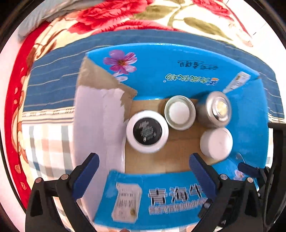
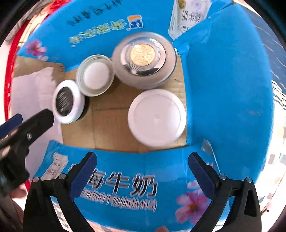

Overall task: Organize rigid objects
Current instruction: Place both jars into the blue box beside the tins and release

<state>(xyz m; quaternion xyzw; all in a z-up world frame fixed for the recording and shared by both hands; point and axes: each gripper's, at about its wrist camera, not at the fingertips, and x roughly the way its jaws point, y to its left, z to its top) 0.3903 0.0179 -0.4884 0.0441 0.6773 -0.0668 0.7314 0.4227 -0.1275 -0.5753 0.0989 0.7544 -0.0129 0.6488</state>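
Note:
A blue cardboard box [image 1: 178, 71] [image 2: 228, 89] stands open with several jars upright inside. They are a white jar with a black label on top [image 1: 147, 131] [image 2: 67, 102], a silver-rimmed jar with a white centre [image 1: 179, 112] [image 2: 95, 75], a silver jar with a gold emblem [image 1: 218, 108] [image 2: 143, 55], and a plain white-lidded jar [image 1: 216, 143] [image 2: 157, 116]. My left gripper [image 1: 143, 160] is open and empty above the box's near flap. My right gripper [image 2: 143, 159] is open and empty above the near flap. The left gripper's finger [image 2: 35, 121] shows beside the black-label jar.
The box sits on a blue striped cloth [image 1: 53, 83] over a checked cloth [image 1: 48, 135]. A red floral blanket [image 1: 110, 16] lies beyond. A torn white flap [image 1: 96, 125] stands at the box's left side. The right gripper's finger [image 1: 250, 167] shows at the right.

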